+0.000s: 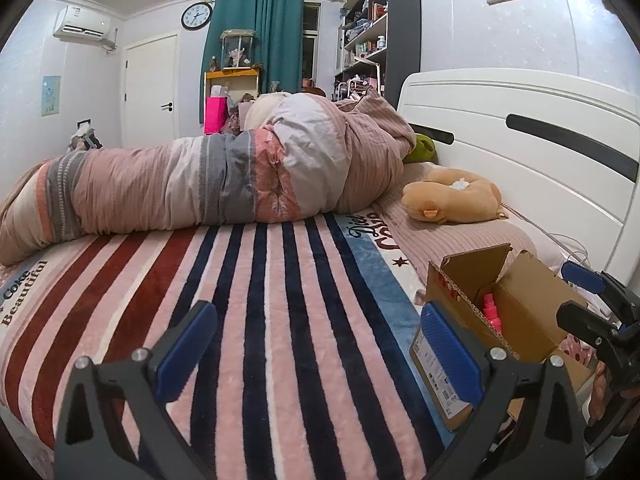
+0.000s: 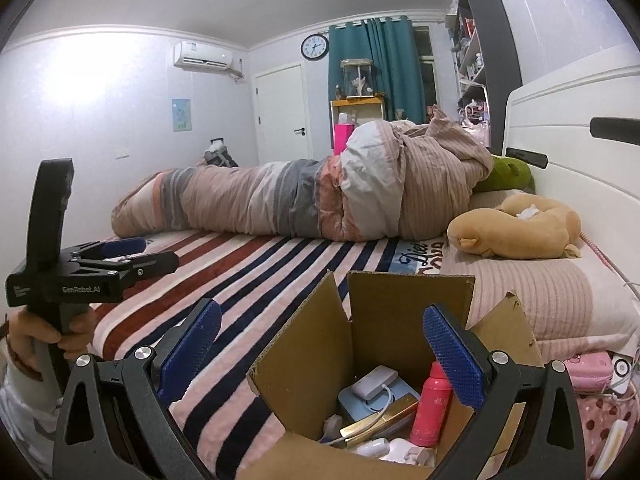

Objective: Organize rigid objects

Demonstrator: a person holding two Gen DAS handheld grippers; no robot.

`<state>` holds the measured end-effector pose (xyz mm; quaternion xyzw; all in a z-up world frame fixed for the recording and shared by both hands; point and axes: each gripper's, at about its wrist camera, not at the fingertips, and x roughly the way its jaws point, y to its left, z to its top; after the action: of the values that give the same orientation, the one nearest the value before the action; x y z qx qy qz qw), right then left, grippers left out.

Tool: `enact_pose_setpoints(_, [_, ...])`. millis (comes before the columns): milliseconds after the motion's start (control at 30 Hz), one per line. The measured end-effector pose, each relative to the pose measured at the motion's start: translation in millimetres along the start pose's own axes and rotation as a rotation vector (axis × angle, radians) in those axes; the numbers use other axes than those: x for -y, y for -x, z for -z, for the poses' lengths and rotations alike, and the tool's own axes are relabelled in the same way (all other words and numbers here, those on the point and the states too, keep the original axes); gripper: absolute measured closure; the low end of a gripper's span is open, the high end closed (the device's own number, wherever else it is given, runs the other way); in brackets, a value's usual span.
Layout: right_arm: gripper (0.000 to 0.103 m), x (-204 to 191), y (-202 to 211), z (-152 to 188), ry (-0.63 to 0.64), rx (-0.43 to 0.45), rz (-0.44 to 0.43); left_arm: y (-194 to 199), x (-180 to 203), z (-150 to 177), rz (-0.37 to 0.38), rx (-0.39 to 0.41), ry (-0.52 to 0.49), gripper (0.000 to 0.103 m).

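An open cardboard box (image 2: 320, 344) stands on the striped bed blanket and also shows at the right of the left wrist view (image 1: 452, 308). Inside it lie a pink bottle (image 2: 432, 404), a white charger with cable (image 2: 374, 386), a light blue case (image 2: 396, 400), a gold bar-shaped item (image 2: 380, 420) and small white items. My right gripper (image 2: 322, 344) is open and empty, held over the box mouth. My left gripper (image 1: 320, 344) is open and empty above the blanket, left of the box; it also shows in the right wrist view (image 2: 132, 252).
A rolled quilt (image 1: 200, 184) lies across the bed's middle. A tan plush toy (image 1: 452, 196) rests on the pillow by the white headboard (image 1: 520, 132). A pink case (image 2: 592, 368) and a dotted pink cloth (image 2: 604, 420) lie right of the box.
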<state>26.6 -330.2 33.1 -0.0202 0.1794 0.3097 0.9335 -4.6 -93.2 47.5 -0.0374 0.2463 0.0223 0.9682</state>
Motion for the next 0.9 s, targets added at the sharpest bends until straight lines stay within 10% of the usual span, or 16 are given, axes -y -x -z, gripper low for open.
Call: enact_pose_setpoints(900, [0.001, 0.3, 0.8, 1.1, -0.007, -0.001, -0.001, 2.7, 3.1, -1.5, -0.003, -0.002, -0.002, 0.001])
